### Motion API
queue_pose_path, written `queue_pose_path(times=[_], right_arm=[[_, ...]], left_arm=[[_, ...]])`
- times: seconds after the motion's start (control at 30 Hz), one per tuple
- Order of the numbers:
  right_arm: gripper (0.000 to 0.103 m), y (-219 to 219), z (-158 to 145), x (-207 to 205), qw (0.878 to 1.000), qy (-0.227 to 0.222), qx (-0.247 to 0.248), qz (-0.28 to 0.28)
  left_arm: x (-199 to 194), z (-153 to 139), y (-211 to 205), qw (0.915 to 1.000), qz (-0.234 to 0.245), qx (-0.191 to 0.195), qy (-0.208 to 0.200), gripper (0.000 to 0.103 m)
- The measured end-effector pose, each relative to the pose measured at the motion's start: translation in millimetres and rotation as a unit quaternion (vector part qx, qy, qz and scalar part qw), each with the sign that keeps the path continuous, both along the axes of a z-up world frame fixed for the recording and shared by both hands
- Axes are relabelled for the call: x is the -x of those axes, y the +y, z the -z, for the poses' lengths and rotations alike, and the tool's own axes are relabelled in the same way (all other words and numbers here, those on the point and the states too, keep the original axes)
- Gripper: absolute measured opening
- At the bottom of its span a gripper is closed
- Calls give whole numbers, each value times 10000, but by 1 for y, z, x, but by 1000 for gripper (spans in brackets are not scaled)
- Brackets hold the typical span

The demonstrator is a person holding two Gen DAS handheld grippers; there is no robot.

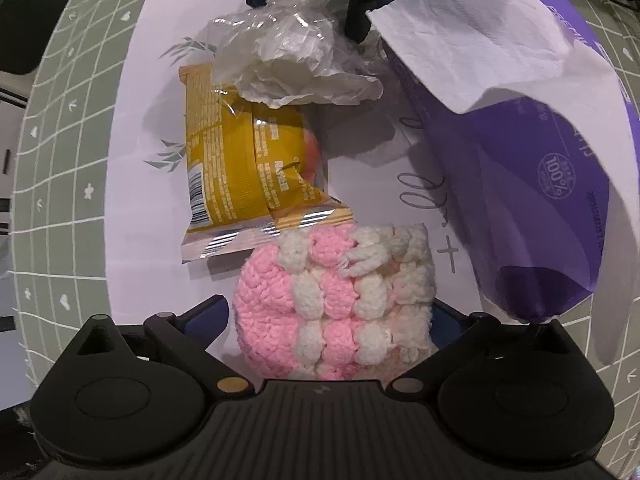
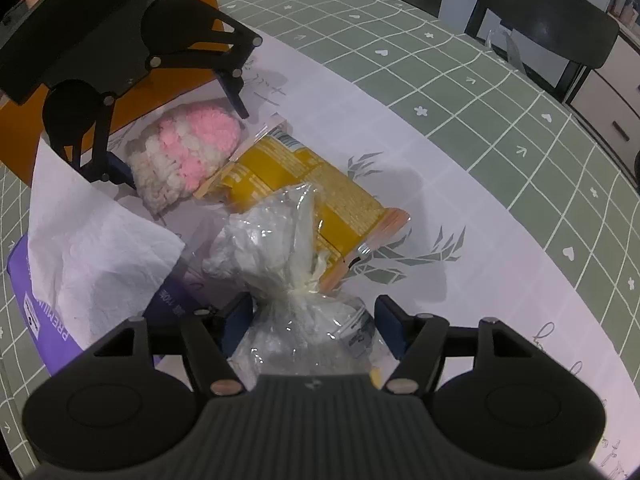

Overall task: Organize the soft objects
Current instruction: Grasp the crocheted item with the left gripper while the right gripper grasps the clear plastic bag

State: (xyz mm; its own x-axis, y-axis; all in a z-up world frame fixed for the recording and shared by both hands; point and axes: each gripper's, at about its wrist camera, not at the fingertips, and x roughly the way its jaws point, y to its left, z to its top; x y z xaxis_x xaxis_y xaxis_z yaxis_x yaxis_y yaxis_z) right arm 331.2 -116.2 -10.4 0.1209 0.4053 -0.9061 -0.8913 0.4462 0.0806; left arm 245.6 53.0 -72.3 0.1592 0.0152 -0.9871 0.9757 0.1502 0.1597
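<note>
Soft objects lie grouped on a pale printed sheet (image 2: 460, 184) spread over the green grid-patterned worktop (image 2: 500, 80). The pink and white crocheted piece (image 1: 340, 300) rests flat on the sheet between the fingers of the left tongs (image 1: 332, 320), which point straight down over it. Those tongs stand fully spread; in the right wrist view one finger shows on each side of the piece with a gap to the wool, so no grip is established.

The yellow snack packet (image 1: 240, 164) lies just beside the crocheted piece, its foil seam touching the wool's edge. Its far end sits under the clear plastic bag (image 2: 288, 280), a knotted bag with crumpled white contents.

The right tongs (image 2: 312, 320) are angled steeply down with the bag between their blue fingers. The jaws are partly closed; whether the pads press on the plastic cannot be told, since the bag bulges over them in the right wrist view and the left wrist view shows only the finger ends at the top of the frame.

A purple tissue pack (image 1: 540, 184) lies along one side of the group, with a white tissue (image 1: 460, 40) drawn out of its top. An orange box (image 2: 188, 12) stands behind the left tongs at the sheet's edge. A dark chair (image 2: 540, 28) stands beyond the worktop.
</note>
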Motion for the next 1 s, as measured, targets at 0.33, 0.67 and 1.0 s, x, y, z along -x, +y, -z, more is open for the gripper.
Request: queue_pose_path(times=[0.33, 0.67, 1.0], right_arm=[[68, -1, 8, -7, 9998, 194, -17, 38], [61, -2, 6, -6, 9997, 230, -31, 48], [59, -2, 0, 1, 9999, 123, 44, 90]], left_arm=[[-17, 4, 2, 9996, -77, -73, 260, 103], [-16, -5, -7, 9996, 12, -149, 253, 84], [-15, -5, -9, 9981, 0, -477, -389, 58]])
